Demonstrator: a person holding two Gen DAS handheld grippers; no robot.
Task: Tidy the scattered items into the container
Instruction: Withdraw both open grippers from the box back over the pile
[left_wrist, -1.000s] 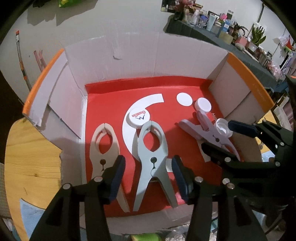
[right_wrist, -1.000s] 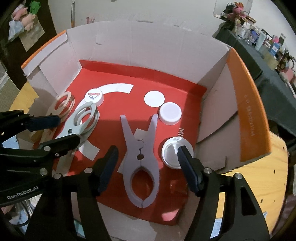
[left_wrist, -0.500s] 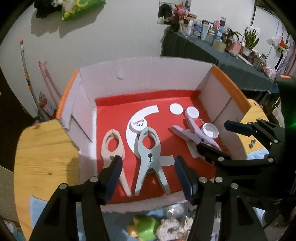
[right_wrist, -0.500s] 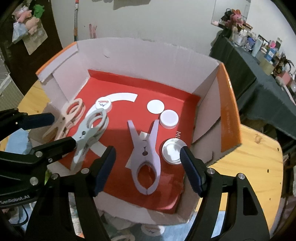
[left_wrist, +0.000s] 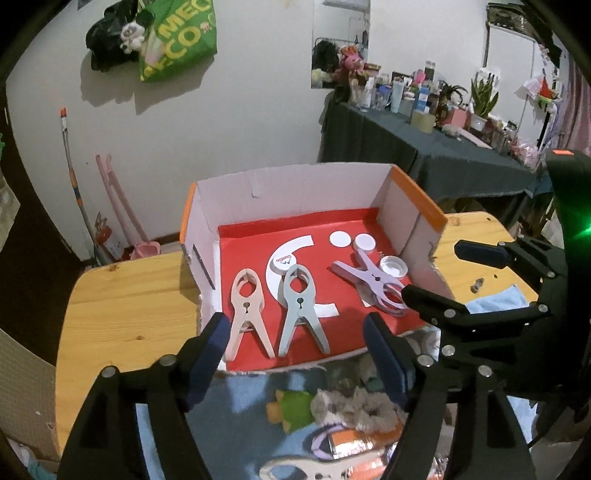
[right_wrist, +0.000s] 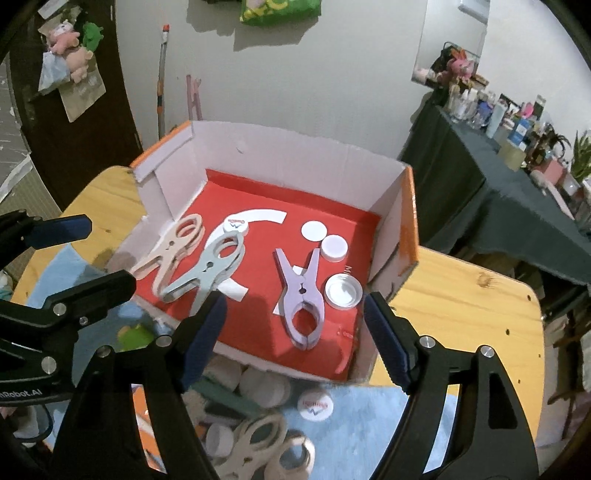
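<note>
Both grippers – left gripper (left_wrist: 295, 354) and right gripper (right_wrist: 291, 339) – hang above the near edge of the cardboard box (left_wrist: 288, 184), fingers apart w/ nothing between them, jaws just been opening. Pink clip (left_wrist: 246, 306), grey clip (left_wrist: 301, 306), lilac clip (right_wrist: 301, 291) and caps already lie on its red floor. Next pick should be the loose stuff on the blue cloth (right_wrist: 354, 424) on the desk – e.g. the logo cap (right_wrist: 315, 405) or cream clip (right_wrist: 255, 439): come straight down, straddle one item, avoid neighbours.
</note>
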